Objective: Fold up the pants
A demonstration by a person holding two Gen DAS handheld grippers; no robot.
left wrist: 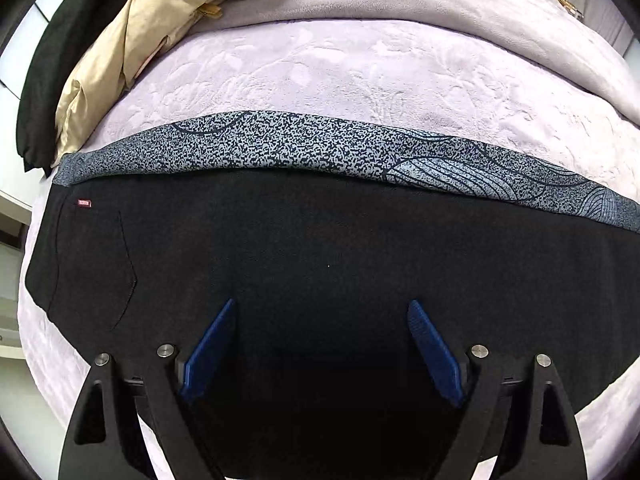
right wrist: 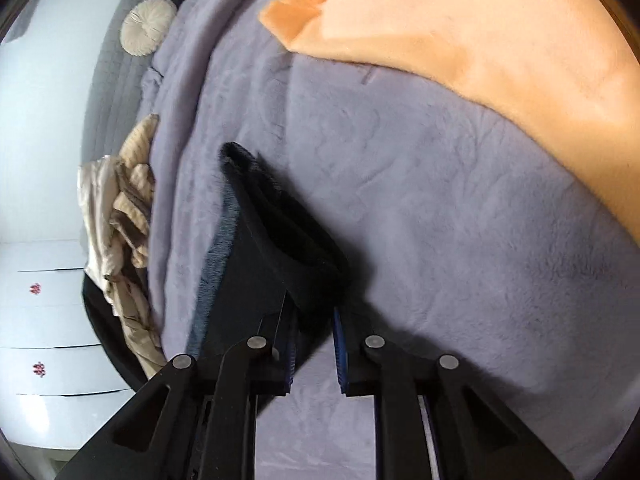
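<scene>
- My left hand-held gripper hovers just above the black pants, its blue pads spread wide apart and gripping nothing.
- The pants lie flat across the lilac bed ahead of that gripper, back pocket off to its left; a speckled grey layer shows along their far edge, apparently the pants' turned-out inner side, though I cannot be sure.
- My right hand-held gripper is clamped on a bunched end of the dark fabric, which rises forward from the pads off the bed, seemingly lifted so the length can be carried over for a fold.
- Beyond the right gripper an orange blanket drapes to the far right; crumpled beige clothing lies to its left.
- A tan jacket sits heaped at the far left of the left gripper, clear of the folding area.
</scene>
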